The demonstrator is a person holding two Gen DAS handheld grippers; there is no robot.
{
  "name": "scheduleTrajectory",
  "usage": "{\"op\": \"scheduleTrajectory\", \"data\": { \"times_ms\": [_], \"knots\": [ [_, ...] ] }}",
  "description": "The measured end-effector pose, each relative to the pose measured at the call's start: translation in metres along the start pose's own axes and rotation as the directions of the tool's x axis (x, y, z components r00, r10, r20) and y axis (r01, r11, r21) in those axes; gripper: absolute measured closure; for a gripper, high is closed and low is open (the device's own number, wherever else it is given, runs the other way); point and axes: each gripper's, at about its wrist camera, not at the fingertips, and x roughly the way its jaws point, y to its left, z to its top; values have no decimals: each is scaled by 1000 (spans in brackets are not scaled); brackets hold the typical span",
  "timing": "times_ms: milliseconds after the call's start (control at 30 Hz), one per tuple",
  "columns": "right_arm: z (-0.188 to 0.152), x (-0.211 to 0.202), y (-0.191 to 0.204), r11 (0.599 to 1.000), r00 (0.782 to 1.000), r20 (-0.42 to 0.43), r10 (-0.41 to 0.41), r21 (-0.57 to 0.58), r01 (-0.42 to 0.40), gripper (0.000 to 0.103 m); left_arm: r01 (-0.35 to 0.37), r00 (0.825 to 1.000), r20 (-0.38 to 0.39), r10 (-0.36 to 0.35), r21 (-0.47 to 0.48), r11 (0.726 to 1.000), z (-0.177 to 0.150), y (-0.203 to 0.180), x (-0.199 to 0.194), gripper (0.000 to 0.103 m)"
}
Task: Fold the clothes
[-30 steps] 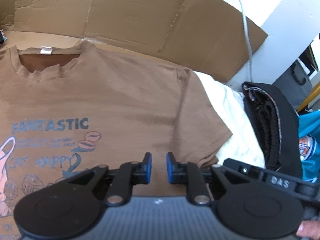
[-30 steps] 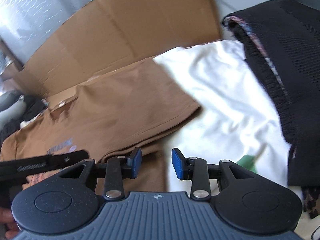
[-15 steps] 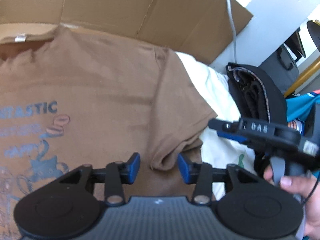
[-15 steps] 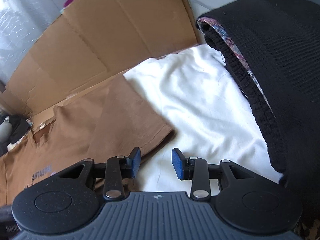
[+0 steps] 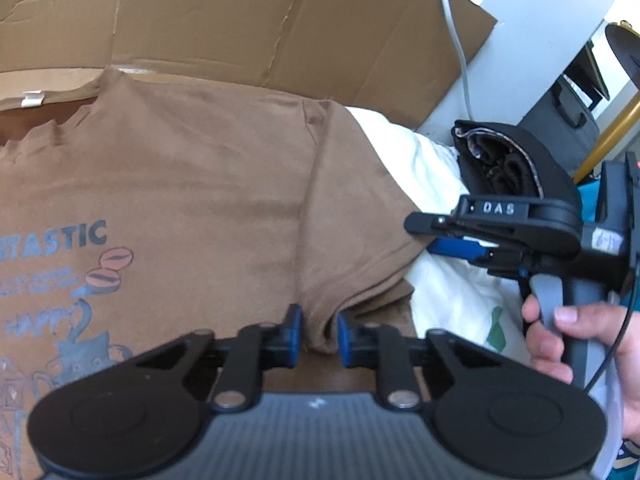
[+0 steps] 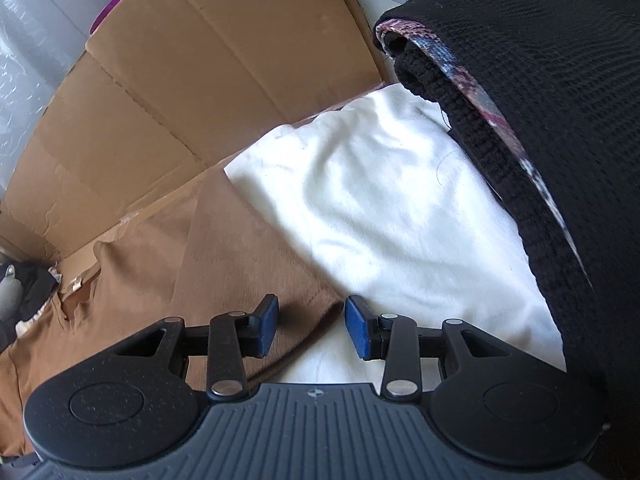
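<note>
Cardboard (image 5: 248, 20): flattened sheet behind the clothes.
Brown T-shirt (image 5: 192, 184): spread flat, print up (blue lettering), sleeve lying over white cloth (image 6: 384, 208).
Black garment (image 6: 560, 120): folded, right of the white cloth.
Left gripper (image 5: 318, 338): fingers apart, straddling the sleeve's underarm fold.
Right gripper (image 6: 310, 330): fingers apart around the sleeve's hem corner, gripped by a hand (image 5: 580, 344).

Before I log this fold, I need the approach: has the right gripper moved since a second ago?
Yes. The right gripper has advanced toward the cardboard, now straddling the brown T-shirt sleeve hem.
</note>
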Motion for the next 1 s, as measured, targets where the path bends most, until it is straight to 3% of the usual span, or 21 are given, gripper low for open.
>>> {"op": "scheduleTrajectory", "data": {
  "times_ms": [67, 133, 233, 533, 667, 733, 767, 1000],
  "knots": [
    [2, 1, 0, 1000, 1000, 1, 2, -3, -2, 69, 10, 1000, -8, -10, -12, 1000, 0, 1, -1, 92],
    [4, 1, 3, 999, 1000, 0, 1, -45, -1, 96, 26, 999, -19, -27, -45, 999, -2, 2, -4, 94],
    [11, -4, 7, 996, 1000, 25, 10, -94, -8, 100, 38, 999, -19, -39, -51, 998, -4, -1, -10, 96],
    [38, -22, 25, 987, 991, 128, 50, -155, -30, 98, 20, 999, -44, -22, -63, 998, -11, -6, -9, 96],
    [37, -16, 12, 997, 997, 70, 24, -76, -19, 91, 9, 997, -73, -14, -58, 998, -13, -2, -11, 91],
    [31, -20, 3, 999, 997, 68, 25, -49, -22, 72, 6, 998, -65, -8, -35, 999, -14, -2, -17, 90],
    [27, -21, 0, 999, 997, 67, 24, -40, -22, 69, 5, 998, -60, -6, -22, 1000, -15, -2, -21, 90],
    [8, -14, -6, 999, 999, 25, 22, -24, -22, 69, -19, 1000, -23, 18, -13, 1000, -7, 3, -36, 90]
  ]
}}
